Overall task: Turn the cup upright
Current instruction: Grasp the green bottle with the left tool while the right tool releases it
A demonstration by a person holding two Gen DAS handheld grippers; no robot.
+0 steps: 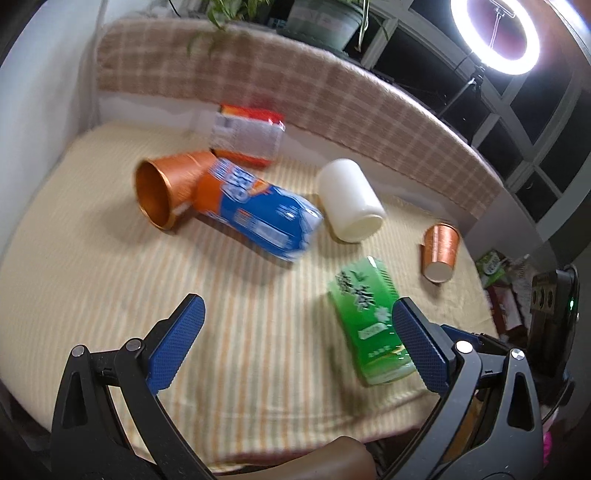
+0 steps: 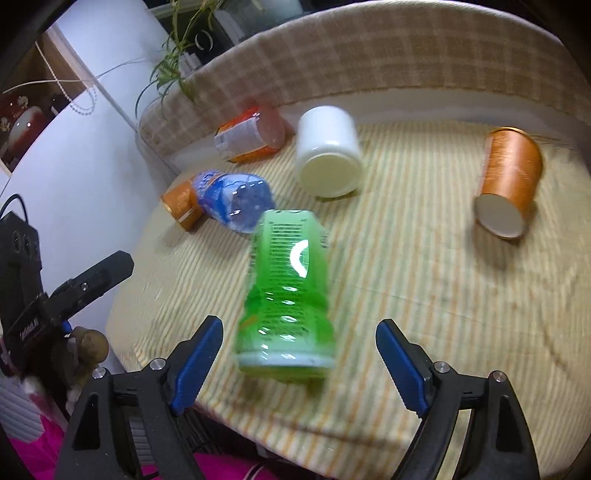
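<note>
Three cups lie on their sides on the striped cloth. A large copper cup (image 1: 166, 190) (image 2: 181, 206) lies at the left, mouth towards my left gripper. A white cup (image 1: 349, 201) (image 2: 328, 151) lies in the middle. A small copper cup (image 1: 440, 253) (image 2: 508, 182) lies at the right. My left gripper (image 1: 295, 347) is open and empty above the near part of the table. My right gripper (image 2: 300, 363) is open and empty, its jaws either side of the near end of the green bottle.
A green bottle (image 1: 371, 321) (image 2: 290, 302), a blue-labelled bottle (image 1: 258, 214) (image 2: 232, 201) and an orange bottle (image 1: 247, 134) (image 2: 251, 134) lie on the table (image 1: 92, 277) (image 2: 424, 314). A checked padded backrest (image 1: 295, 92) (image 2: 369, 55) rims the far side. A ring light (image 1: 495, 35) stands beyond.
</note>
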